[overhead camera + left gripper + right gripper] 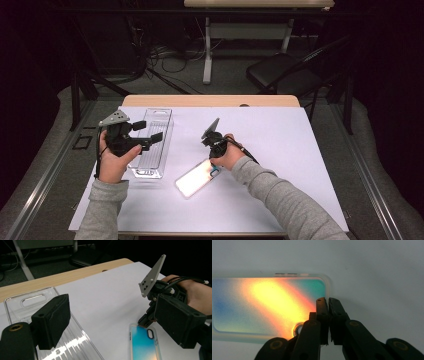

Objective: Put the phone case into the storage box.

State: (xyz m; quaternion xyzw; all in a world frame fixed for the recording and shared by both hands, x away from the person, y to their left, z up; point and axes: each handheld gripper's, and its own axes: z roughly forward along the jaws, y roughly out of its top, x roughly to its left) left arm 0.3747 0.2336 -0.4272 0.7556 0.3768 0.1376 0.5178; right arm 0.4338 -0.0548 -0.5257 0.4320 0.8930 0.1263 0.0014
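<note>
On white surface [280, 150]: iridescent translucent phone case [196, 179], flat, beside clear ribbed plastic tray [152, 145]
Right gripper [216, 161]: fingers closed on phone case's camera-hole end
Left gripper [152, 131]: fingers open, above tray

Room dark, table sheet [280, 145] lit from overhead, floor dim past 12 o'clock. Phone case [197, 178] glares white in high view, rainbow sheen in right gripper view. Tray [75, 345] streaked with glare at 6 o'clock. Near jaws soft-focus. Slight grain.
</note>
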